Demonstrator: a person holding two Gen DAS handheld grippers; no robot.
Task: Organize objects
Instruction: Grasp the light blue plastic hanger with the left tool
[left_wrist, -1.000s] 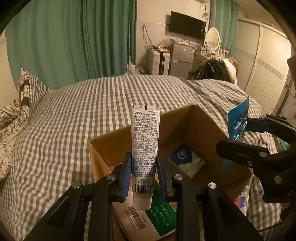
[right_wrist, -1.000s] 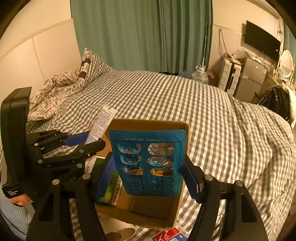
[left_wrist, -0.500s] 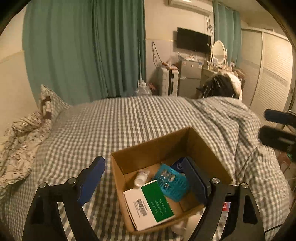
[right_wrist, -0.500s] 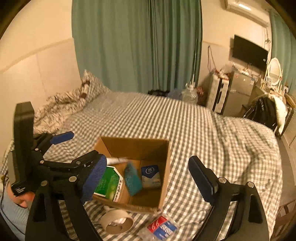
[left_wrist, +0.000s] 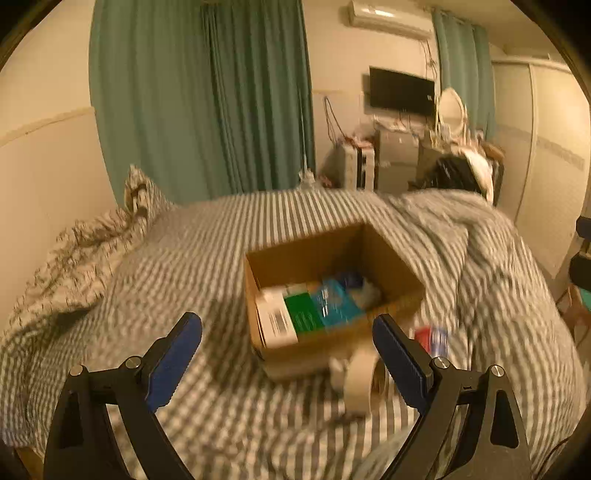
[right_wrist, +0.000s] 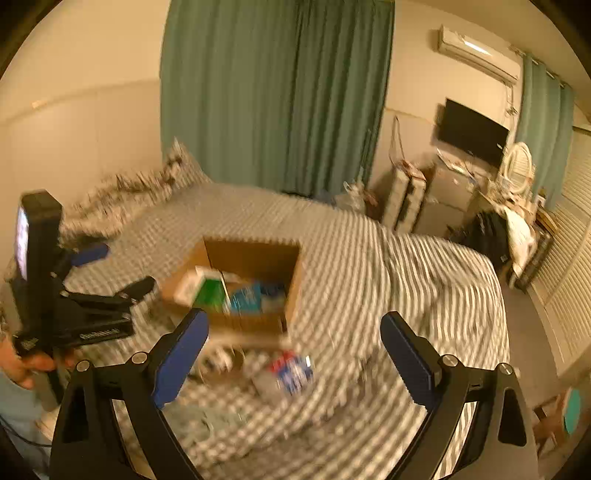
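On the checked bedspread, the cardboard box sat near the middle, and I took it as my landmark. Inside it I could make out a white-and-green carton at the near left and a blue blister pack beside it, with something white and blue behind that, too blurred to name. Just in front of the box stood a roll of tape on edge, and to the right of that lay a red-and-blue packet, both outside the box and, by my reckoning, the things left to put away. I judged the tape roll light and stiff, inclined to roll off if nudged, so best pinched across its wall through the hole. The packet looked soft, crinkly and slippery, so I would have taken it by an edge with a firm squeeze. My left gripper hung in front of the box with its pads spread wide, holding and touching nothing. My right gripper was likewise wide apart and unladen, above the packet on the near side of the box.
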